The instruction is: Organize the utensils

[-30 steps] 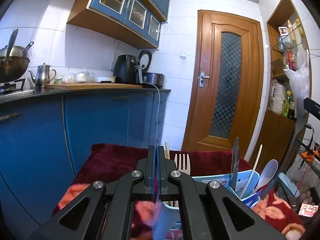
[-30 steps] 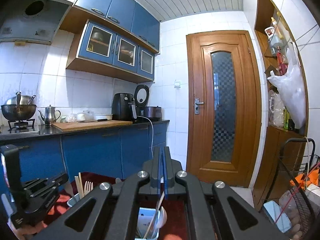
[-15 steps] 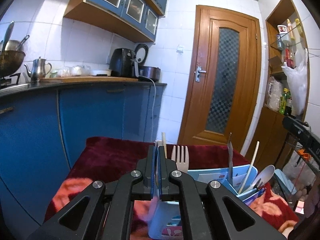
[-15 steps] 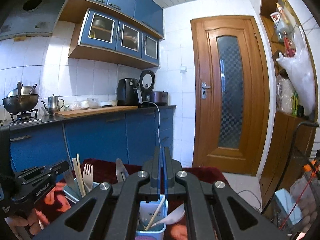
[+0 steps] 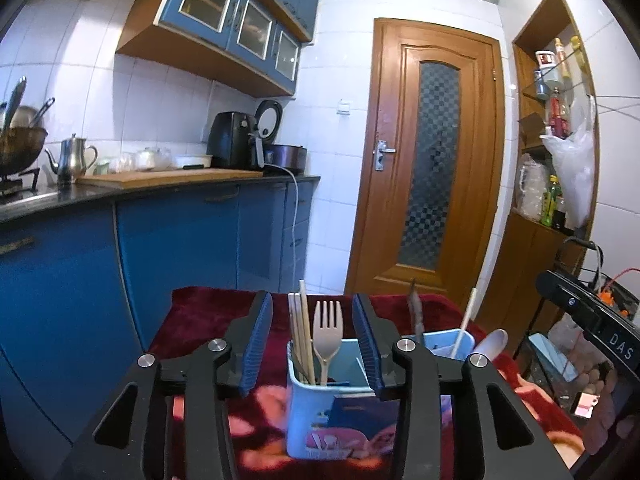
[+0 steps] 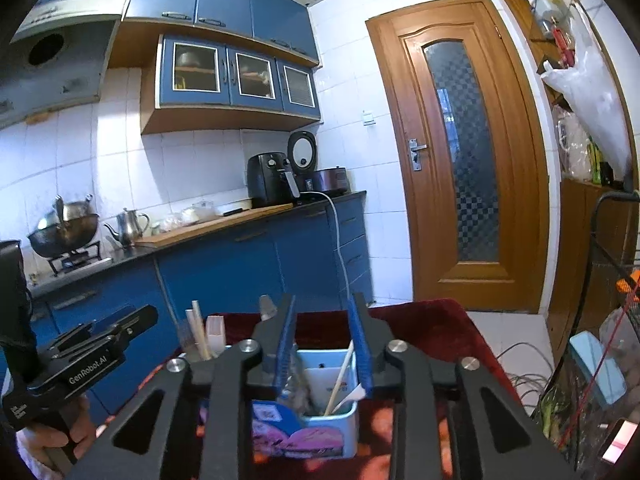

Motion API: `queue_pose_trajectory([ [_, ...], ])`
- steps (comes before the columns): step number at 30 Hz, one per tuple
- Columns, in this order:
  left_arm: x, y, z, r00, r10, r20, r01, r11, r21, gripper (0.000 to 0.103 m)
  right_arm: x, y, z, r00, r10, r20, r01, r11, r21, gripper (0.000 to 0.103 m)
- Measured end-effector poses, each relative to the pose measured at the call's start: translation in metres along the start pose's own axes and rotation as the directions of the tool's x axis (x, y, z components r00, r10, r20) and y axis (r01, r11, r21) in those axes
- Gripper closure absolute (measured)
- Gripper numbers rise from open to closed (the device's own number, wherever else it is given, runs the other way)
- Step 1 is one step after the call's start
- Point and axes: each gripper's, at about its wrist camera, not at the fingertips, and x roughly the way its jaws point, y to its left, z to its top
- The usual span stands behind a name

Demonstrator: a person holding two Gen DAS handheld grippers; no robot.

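Now two claws just spreading, left claw, right claw, one fork, two caddies.

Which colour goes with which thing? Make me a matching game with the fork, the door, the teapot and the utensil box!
Things:
1. fork
2. door
3. teapot
4. utensil box

Colours:
A. silver
B. light blue
C. beige
D. brown

Pairs: 1-C, 2-D, 3-A, 4-B
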Motion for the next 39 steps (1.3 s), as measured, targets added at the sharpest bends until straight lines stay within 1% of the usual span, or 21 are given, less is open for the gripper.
queue_pose_trajectory([
  [2, -0.010, -0.003, 0.001, 1.000, -0.001, 0.001, 0.001, 1.000, 0.008, 0.059, -0.007, 0.001, 0.000, 1.000, 0.015, -0.004, -0.014, 1.000, 0.010, 0.066],
  [7, -0.040, -0.008, 0.002, 1.000, -0.012, 0.004, 0.012, 1.000, 0.022, 0.050, -0.031, 0.008, -0.001, 0.999, 0.047, -0.012, -0.046, 0.999, 0.022, 0.057],
  [9, -0.052, -0.009, 0.002, 1.000, -0.013, -0.001, 0.013, 1.000, 0.023, 0.044, -0.041, 0.010, -0.003, 0.999, 0.048, -0.014, -0.048, 0.998, 0.027, 0.050],
  [15, -0.086, -0.008, -0.004, 1.000, 0.000, -0.008, 0.000, 1.000, 0.016, 0.036, -0.067, 0.016, -0.014, 0.997, 0.072, -0.027, -0.071, 0.996, 0.051, 0.040],
  [17, -0.094, -0.007, -0.008, 1.000, 0.009, -0.012, -0.009, 1.000, 0.013, 0.035, -0.074, 0.016, -0.018, 0.997, 0.072, -0.031, -0.070, 0.996, 0.053, 0.038],
  [22, -0.111, -0.003, -0.024, 0.999, 0.022, -0.039, -0.022, 1.000, 0.011, 0.035, -0.090, 0.015, -0.033, 0.996, 0.069, -0.053, -0.065, 0.996, 0.061, 0.036],
  [28, -0.125, 0.003, -0.047, 0.998, 0.046, -0.046, -0.047, 0.999, -0.010, 0.035, -0.103, 0.014, -0.054, 0.996, 0.041, -0.081, -0.037, 0.998, 0.047, 0.031],
  [32, -0.130, 0.003, -0.067, 0.996, 0.080, -0.049, -0.080, 0.997, 0.011, 0.035, -0.108, 0.017, -0.072, 0.996, 0.015, -0.093, -0.014, 1.000, 0.019, 0.025],
  [34, -0.129, 0.003, -0.077, 0.993, 0.098, -0.063, -0.097, 0.995, 0.015, 0.035, -0.108, 0.018, -0.083, 0.994, 0.008, -0.108, -0.007, 1.000, 0.006, 0.025],
  [37, -0.126, 0.006, -0.091, 0.990, 0.102, -0.093, -0.103, 0.995, -0.003, 0.034, -0.104, 0.021, -0.099, 0.991, 0.001, -0.137, -0.003, 1.000, -0.012, 0.024],
  [39, -0.123, 0.006, -0.100, 0.988, 0.121, -0.097, -0.122, 0.993, -0.001, 0.034, -0.102, 0.022, -0.111, 0.989, -0.012, -0.149, 0.009, 1.000, -0.025, 0.024],
])
